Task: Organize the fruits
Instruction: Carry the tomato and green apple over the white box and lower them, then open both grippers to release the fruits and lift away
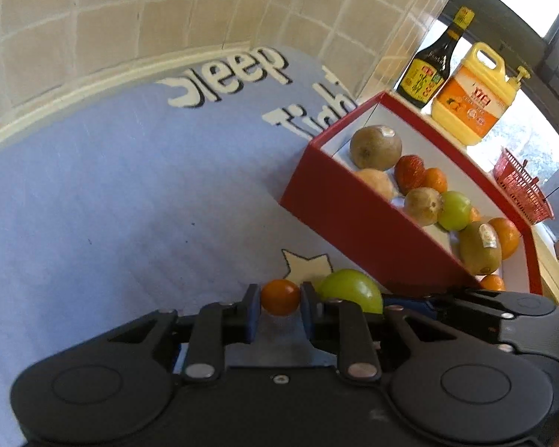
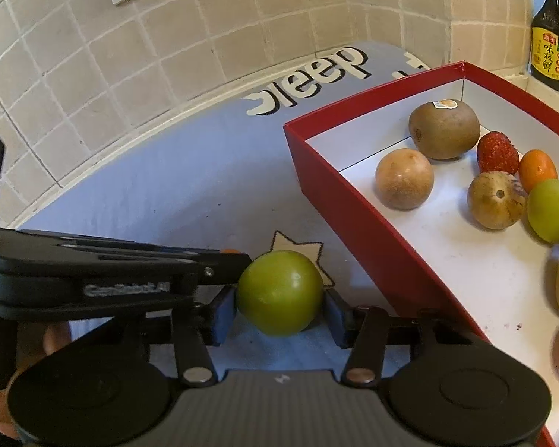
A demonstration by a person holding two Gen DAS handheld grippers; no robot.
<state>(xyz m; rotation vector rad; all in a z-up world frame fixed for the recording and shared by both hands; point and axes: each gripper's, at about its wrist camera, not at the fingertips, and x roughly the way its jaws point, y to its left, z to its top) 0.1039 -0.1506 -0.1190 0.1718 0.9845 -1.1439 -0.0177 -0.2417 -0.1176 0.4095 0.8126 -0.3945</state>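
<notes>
Left gripper (image 1: 280,307) pinches the small orange fruit (image 1: 280,297); right gripper (image 2: 279,311) clasps the green fruit (image 2: 279,292).

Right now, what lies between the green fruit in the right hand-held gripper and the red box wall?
Only bare blue mat with part of a cream star, in the right wrist view; green fruit and red box stand apart.

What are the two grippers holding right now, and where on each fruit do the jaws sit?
Left gripper: small orange fruit, pinched across its sides. Right gripper: green fruit, jaws at its sides.
</notes>
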